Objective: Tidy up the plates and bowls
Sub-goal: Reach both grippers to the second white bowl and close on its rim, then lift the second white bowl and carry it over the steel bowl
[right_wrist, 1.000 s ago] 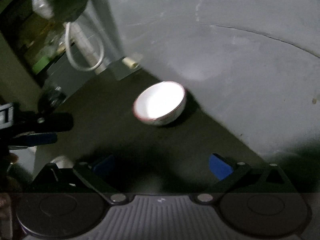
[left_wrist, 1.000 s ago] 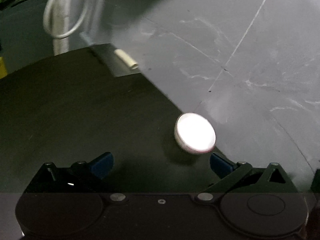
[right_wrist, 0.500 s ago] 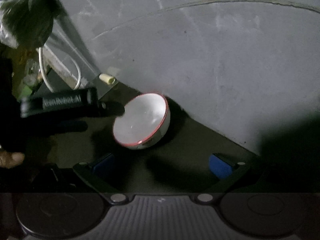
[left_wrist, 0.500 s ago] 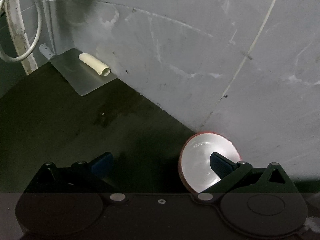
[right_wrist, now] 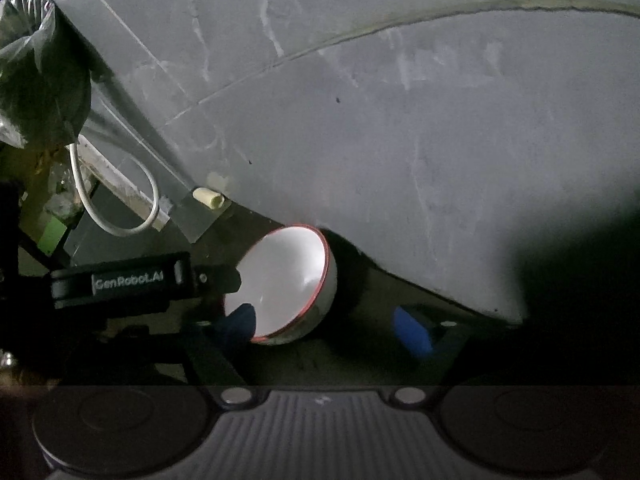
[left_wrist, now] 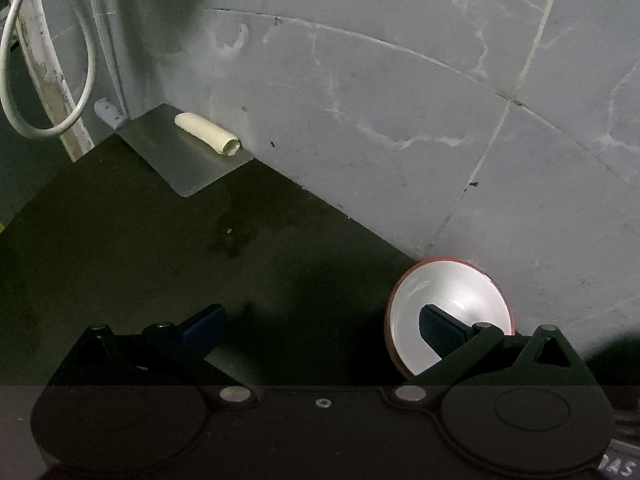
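A white bowl with a red rim [left_wrist: 452,300] is tilted on the dark counter against the grey tiled wall. It also shows in the right wrist view [right_wrist: 288,280]. My left gripper [left_wrist: 320,326] is open, and its right finger [left_wrist: 440,332] reaches inside the bowl's mouth. In the right wrist view the left gripper's body [right_wrist: 124,280] comes in from the left at the bowl's rim. My right gripper [right_wrist: 324,328] is open, with the bowl between and just ahead of its blue pads [right_wrist: 412,332].
A cream paper roll [left_wrist: 208,134] lies on a metal sheet [left_wrist: 180,160] in the counter's far corner. A white cable loop [left_wrist: 44,92] hangs at the left. A plastic bag [right_wrist: 36,68] hangs at the upper left. The wall [left_wrist: 400,120] runs close behind the bowl.
Both grippers have moved in on the bowl. My left gripper's right finger has gone into the bowl, and the bowl has tipped towards the left gripper.
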`<state>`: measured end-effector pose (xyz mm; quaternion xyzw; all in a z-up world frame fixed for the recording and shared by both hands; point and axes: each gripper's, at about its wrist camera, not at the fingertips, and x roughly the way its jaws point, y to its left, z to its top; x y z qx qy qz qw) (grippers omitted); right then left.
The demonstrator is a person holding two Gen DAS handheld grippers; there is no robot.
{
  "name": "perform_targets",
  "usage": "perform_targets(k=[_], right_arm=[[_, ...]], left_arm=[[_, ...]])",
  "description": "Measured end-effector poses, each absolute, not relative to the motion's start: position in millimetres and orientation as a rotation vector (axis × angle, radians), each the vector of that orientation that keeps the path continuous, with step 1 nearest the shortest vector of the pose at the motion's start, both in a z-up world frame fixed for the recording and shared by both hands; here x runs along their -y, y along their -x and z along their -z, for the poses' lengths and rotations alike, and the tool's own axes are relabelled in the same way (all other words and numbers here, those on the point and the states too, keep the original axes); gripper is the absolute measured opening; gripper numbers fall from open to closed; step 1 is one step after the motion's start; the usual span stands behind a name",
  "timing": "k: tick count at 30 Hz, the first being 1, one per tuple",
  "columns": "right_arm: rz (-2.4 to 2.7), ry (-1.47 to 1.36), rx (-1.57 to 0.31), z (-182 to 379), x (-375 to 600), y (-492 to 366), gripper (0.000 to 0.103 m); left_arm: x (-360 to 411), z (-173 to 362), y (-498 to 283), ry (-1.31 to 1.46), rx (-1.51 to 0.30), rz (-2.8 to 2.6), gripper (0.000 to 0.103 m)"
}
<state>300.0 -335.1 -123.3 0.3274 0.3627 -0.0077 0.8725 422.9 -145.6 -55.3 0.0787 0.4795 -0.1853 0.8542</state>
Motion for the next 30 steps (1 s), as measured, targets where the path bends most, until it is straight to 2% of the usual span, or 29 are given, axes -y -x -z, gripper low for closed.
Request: perform_targets(k=[3,5,7,8,10,14,16,25,30], right_arm=[[0.027,-0.675,-0.769,124.9,333.8,-305.6,0.065],[0.031,-0.668,-0.767,124.4,333.4,-306.6,0.063],[0.028,-0.666,-0.767,124.7,332.3,-309.1,0.058],[0.026,-0.668,-0.767,124.9,332.4,-309.8,0.057],[0.012,-0.672,-0.769,125.9,333.4,-310.7,0.051],[-0.015,-0.663,-0.774,124.4,334.4,-313.3,0.041],[-0.029,-0.659,-0.775,123.8,334.1,-316.0,0.032],[-0.092,-0.626,-0.817,120.2,332.7,-317.4,0.019],[-0.143,-0.594,-0.793,102.9,327.1,-303.1,0.018]], left_arm=[[147.0,57.5,-423.1,-0.152,-1.027,0.412,0.09],[148.4,60.3,-422.8,-0.14,-1.043,0.428,0.079],[149.4,63.0,-422.1,-0.116,-1.058,0.449,0.063],[150.2,64.2,-421.9,-0.105,-1.068,0.462,0.059],[150.0,66.9,-421.7,-0.073,-1.088,0.482,0.038],[145.6,70.4,-421.9,-0.01,-1.109,0.491,0.026],[145.3,70.6,-419.8,0.007,-1.109,0.512,0.014],[129.8,60.4,-398.7,0.04,-1.079,0.506,0.009],[113.0,42.9,-376.3,0.086,-1.027,0.488,0.009]])
